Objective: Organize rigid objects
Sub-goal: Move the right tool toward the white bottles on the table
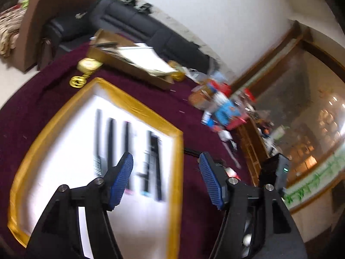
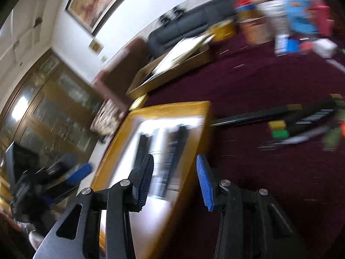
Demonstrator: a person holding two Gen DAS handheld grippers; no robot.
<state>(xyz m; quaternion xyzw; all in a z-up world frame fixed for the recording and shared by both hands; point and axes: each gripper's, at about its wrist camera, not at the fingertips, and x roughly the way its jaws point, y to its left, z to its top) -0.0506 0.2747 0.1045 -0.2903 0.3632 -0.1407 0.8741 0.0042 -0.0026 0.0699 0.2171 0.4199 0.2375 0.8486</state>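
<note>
A white sheet edged with yellow tape (image 1: pixel 138 105) lies on the maroon cloth (image 1: pixel 189 205), with several dark long objects (image 1: pixel 110 142) on it, blurred. My left gripper (image 1: pixel 166 179) is open and empty above the sheet's right edge. The right wrist view shows the same taped sheet (image 2: pixel 172 108) and its dark objects (image 2: pixel 142 149). My right gripper (image 2: pixel 174 177) is open and empty over the sheet's right border. Loose dark tools and green and yellow blocks (image 2: pixel 278 130) lie on the cloth to the right. The other gripper (image 2: pixel 79 173) shows at the left.
An open cardboard box with papers (image 1: pixel 131 62) stands behind the sheet, gold tape rolls (image 1: pixel 89 64) beside it. A heap of colourful packages (image 1: pixel 224 108) sits at the far right. A dark sofa (image 1: pixel 133 23) and a glass-fronted wooden cabinet (image 1: pixel 301 112) lie beyond the table.
</note>
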